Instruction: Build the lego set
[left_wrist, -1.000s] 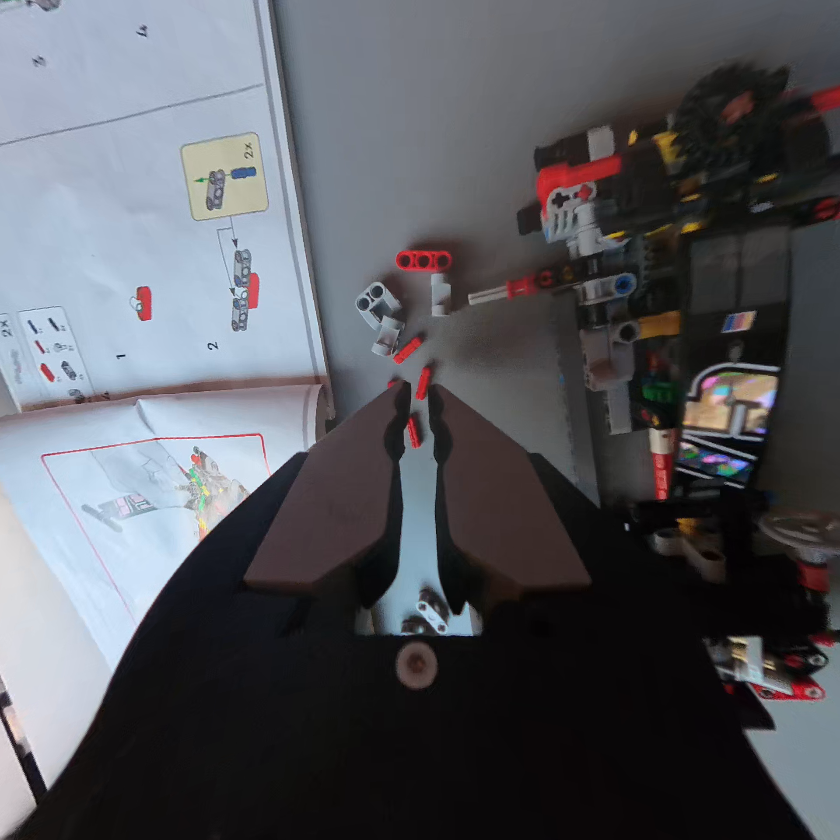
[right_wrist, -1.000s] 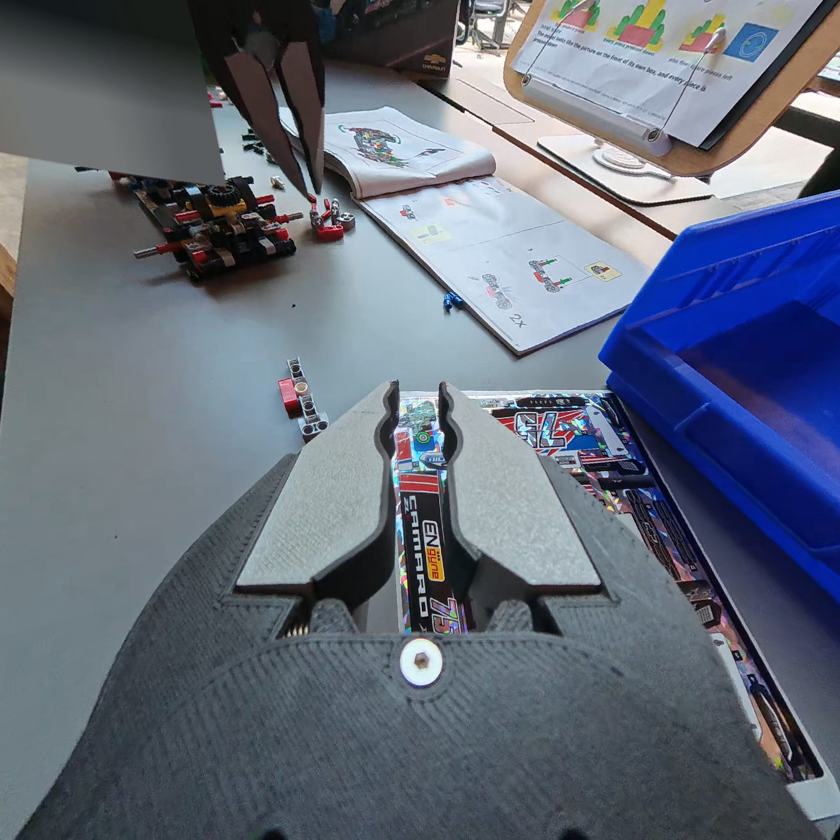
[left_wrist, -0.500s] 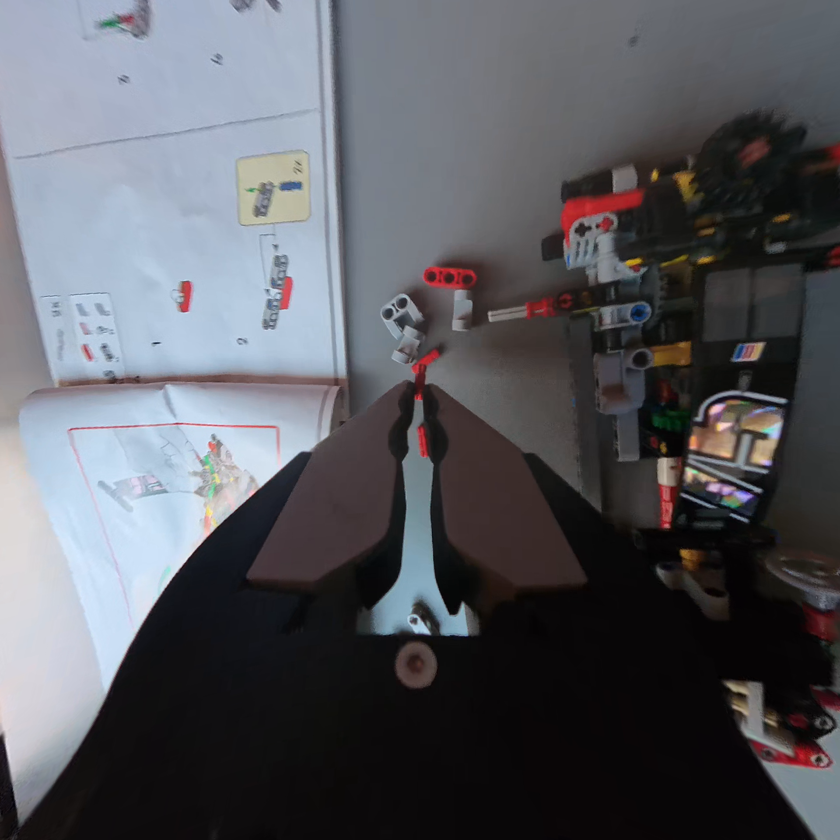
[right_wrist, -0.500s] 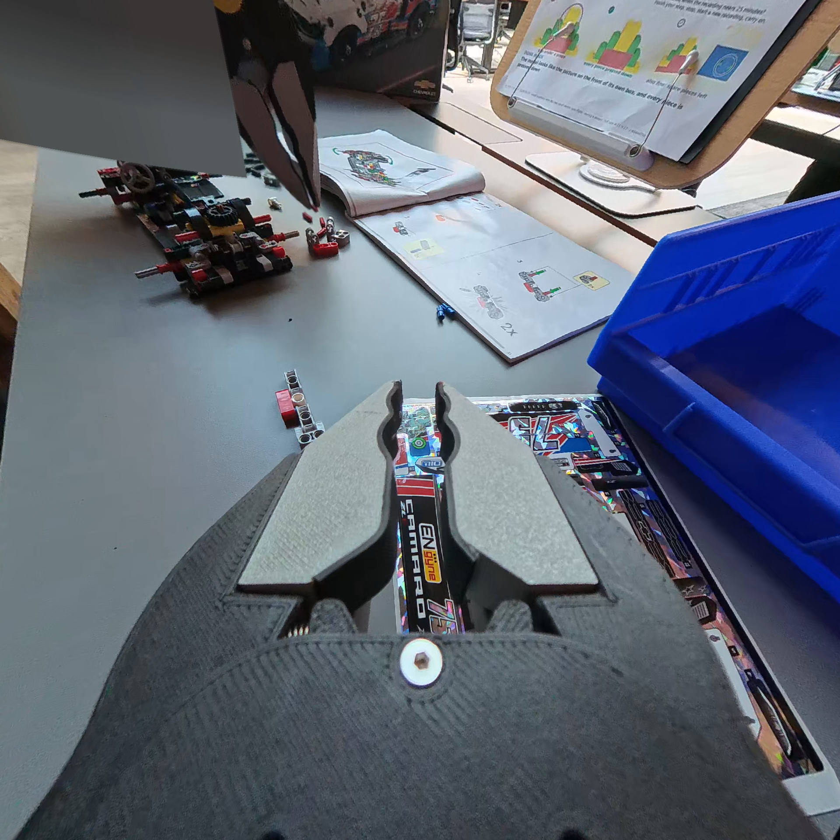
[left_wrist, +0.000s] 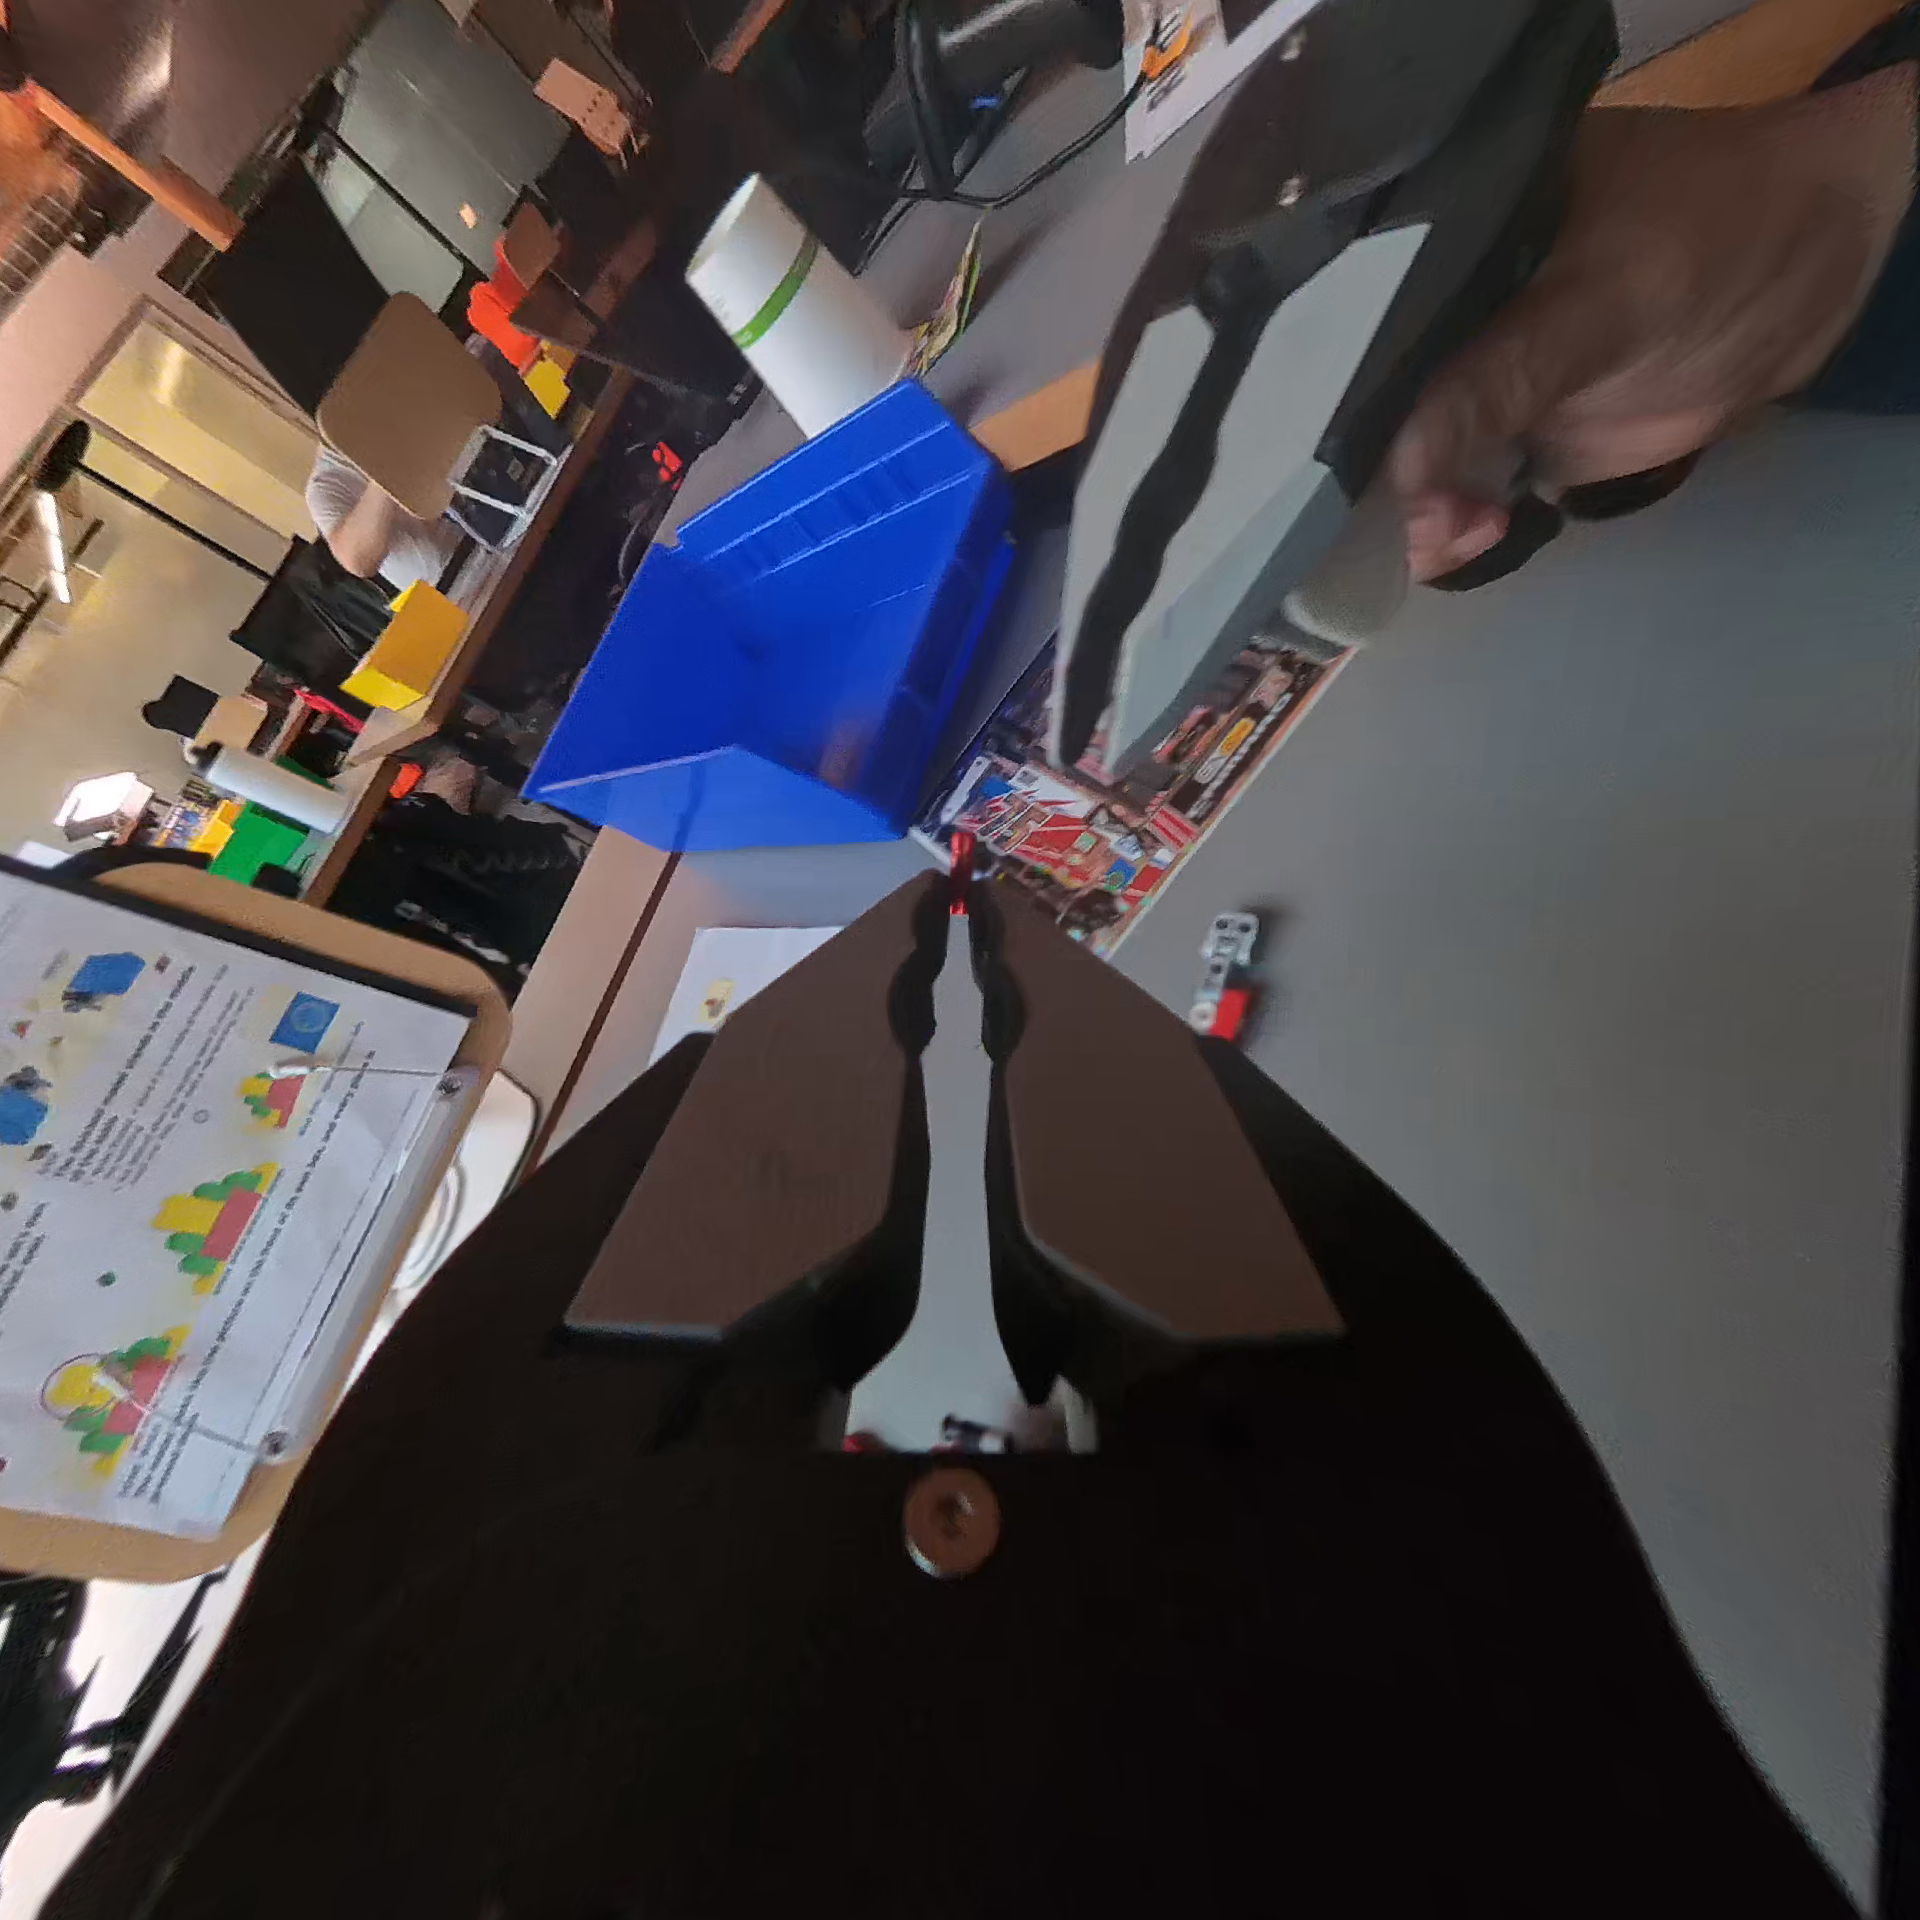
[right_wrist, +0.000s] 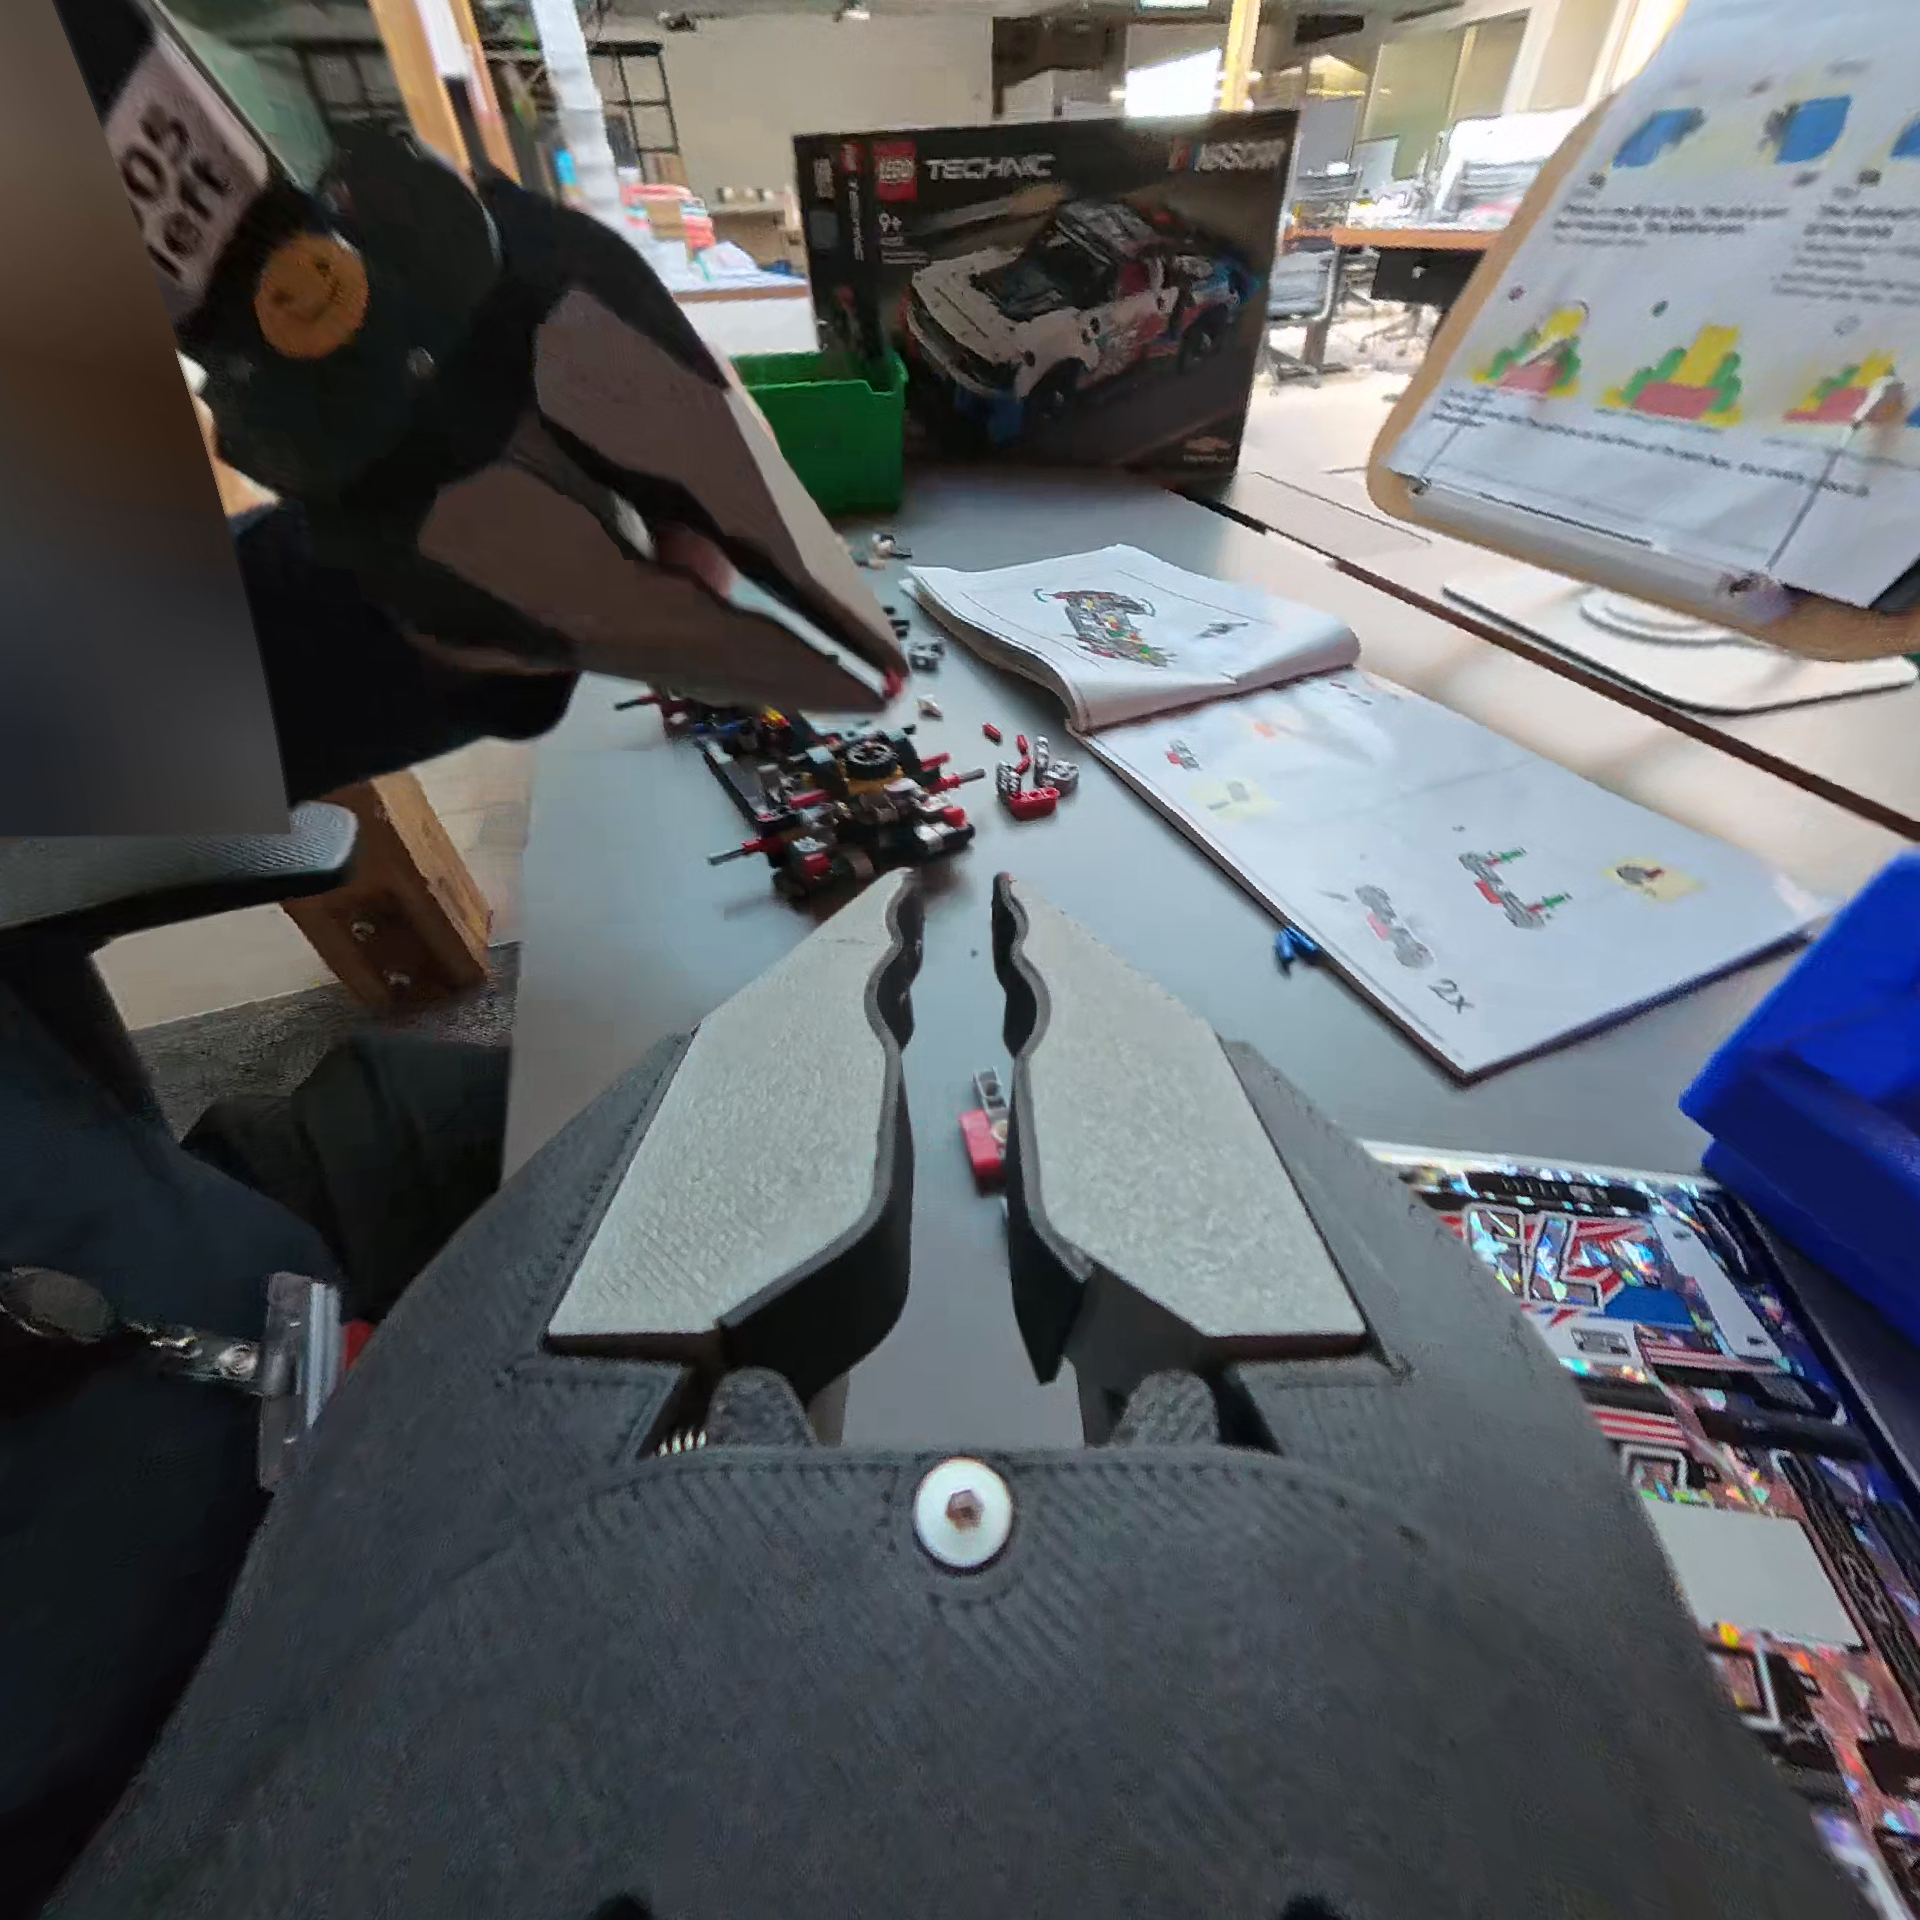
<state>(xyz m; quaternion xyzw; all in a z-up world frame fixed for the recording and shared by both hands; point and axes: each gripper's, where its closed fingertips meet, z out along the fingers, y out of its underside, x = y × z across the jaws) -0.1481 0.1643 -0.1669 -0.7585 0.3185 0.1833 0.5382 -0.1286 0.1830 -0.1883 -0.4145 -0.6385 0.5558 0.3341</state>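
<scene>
Left wrist view: my left gripper (left_wrist: 958, 902) is off the desk (left_wrist: 1558, 935) and rolled sideways, jaws pinched on a small red pin (left_wrist: 961, 868). The pin stands out past the tips, gripped by its near end, so most of its length stays free. Beyond the tips lie a blue bin (left_wrist: 769, 665) and a glossy sticker sheet (left_wrist: 1091, 831) flat on the desk. A small red and grey piece (left_wrist: 1226, 977) sits alone just to the right of my tips. My right gripper (left_wrist: 1143, 582) hangs above the sticker sheet, a hand (left_wrist: 1662, 343) round its grip. A document stand (left_wrist: 208, 1195) with a printed sheet is at the left. Right wrist view: my right gripper (right_wrist: 956, 904) is low over the desk, jaws narrowly apart with nothing between them. The red and grey piece (right_wrist: 982, 1132) lies on the desk below the gap, no pad touching it. Ahead is a partly built black model (right_wrist: 842, 800) with a loose cluster of small parts (right_wrist: 1034, 779) beside it, close to the open instruction booklet (right_wrist: 1351, 810). The left gripper (right_wrist: 888, 675) shows at upper left, tips together with a speck of red at the end, above the model. A set box (right_wrist: 1039, 291) and a green bin (right_wrist: 821, 426) stand at the back. The blue bin (right_wrist: 1818, 1091) and the sticker sheet (right_wrist: 1662, 1351) are at my right.
</scene>
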